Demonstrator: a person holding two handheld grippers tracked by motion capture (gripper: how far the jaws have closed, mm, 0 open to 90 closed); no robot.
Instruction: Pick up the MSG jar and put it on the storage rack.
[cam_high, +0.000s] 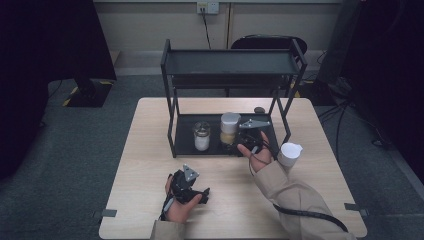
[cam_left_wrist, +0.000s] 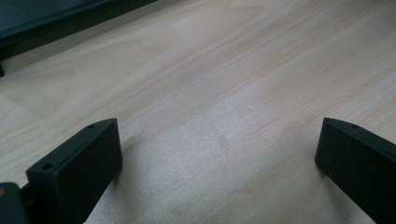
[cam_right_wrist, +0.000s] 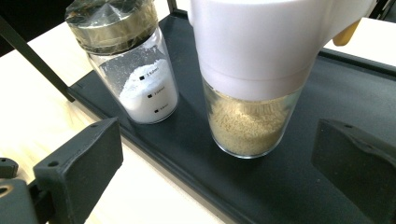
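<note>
Right gripper (cam_right_wrist: 219, 154): jaws wide apart, nothing gripped, shaker (cam_right_wrist: 254, 79) ahead between them, untouched. Shaker upright on rack (cam_right_wrist: 299, 186) lower tray, beside jar (cam_right_wrist: 133, 60). Left gripper (cam_left_wrist: 219, 154): open, idle over table (cam_left_wrist: 210, 70). Step, judged: shaker just placed, or approach. Next: straight, clear of jar.

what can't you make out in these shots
- Shaker: top cut off by the upper edge of the right gripper view.
- Jar markings: print too small to read.
- Right gripper: jaws hidden by the hand in the high view.
- Small dark thing behind the rack: too small to identify.
</note>
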